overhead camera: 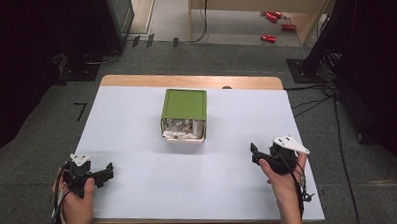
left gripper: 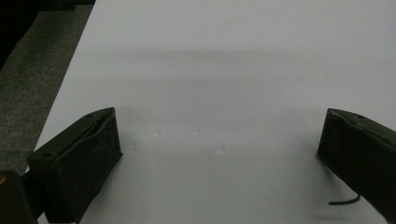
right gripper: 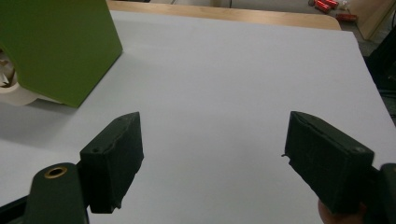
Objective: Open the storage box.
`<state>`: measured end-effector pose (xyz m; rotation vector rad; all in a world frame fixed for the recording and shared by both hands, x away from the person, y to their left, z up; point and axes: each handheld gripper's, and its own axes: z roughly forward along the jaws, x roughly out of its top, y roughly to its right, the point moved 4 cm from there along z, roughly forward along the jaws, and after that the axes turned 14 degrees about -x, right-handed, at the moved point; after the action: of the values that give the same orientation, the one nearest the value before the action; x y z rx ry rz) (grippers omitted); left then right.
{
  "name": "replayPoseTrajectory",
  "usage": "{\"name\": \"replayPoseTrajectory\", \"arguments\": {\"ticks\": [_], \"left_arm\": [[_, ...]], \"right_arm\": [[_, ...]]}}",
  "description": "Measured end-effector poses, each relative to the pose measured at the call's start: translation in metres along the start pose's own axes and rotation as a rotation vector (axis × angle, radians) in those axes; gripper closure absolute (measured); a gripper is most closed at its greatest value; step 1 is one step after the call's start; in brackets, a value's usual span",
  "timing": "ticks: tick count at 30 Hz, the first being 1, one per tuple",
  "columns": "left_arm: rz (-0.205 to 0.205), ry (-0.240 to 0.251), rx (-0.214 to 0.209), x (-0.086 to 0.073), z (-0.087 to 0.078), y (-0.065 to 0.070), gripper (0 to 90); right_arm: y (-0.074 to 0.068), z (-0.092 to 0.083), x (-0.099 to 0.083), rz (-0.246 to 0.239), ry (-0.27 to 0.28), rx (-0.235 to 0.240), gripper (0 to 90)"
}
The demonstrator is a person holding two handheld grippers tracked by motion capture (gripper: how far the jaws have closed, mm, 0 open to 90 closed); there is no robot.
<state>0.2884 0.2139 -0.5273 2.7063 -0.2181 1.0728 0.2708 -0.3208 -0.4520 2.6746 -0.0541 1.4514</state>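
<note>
A green box (overhead camera: 184, 111) lies on its side in the middle of the white table (overhead camera: 137, 129), its open end toward me with white crumpled pieces (overhead camera: 179, 128) inside. The same green box (right gripper: 56, 46) fills the upper left of the right gripper view. My left gripper (overhead camera: 108, 171) rests at the table's near left corner, held by a hand, jaws wide apart over bare table (left gripper: 219, 93). My right gripper (overhead camera: 254, 153) sits at the near right, also open, with nothing between its jaws (right gripper: 212, 154).
A wooden strip (overhead camera: 185, 81) edges the table's far side. Beyond it on the floor lie red objects (overhead camera: 273, 24), cables (overhead camera: 331, 97) and dark equipment stands. Grey carpet surrounds the table.
</note>
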Motion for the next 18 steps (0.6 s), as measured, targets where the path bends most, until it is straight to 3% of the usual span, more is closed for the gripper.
{"name": "replayPoseTrajectory", "arguments": {"ticks": [18], "left_arm": [[0.000,0.000,0.000,0.000,0.000,0.000,0.0]], "right_arm": [[-0.032,0.004,0.012,-0.022,0.017,0.052,19.7]]}}
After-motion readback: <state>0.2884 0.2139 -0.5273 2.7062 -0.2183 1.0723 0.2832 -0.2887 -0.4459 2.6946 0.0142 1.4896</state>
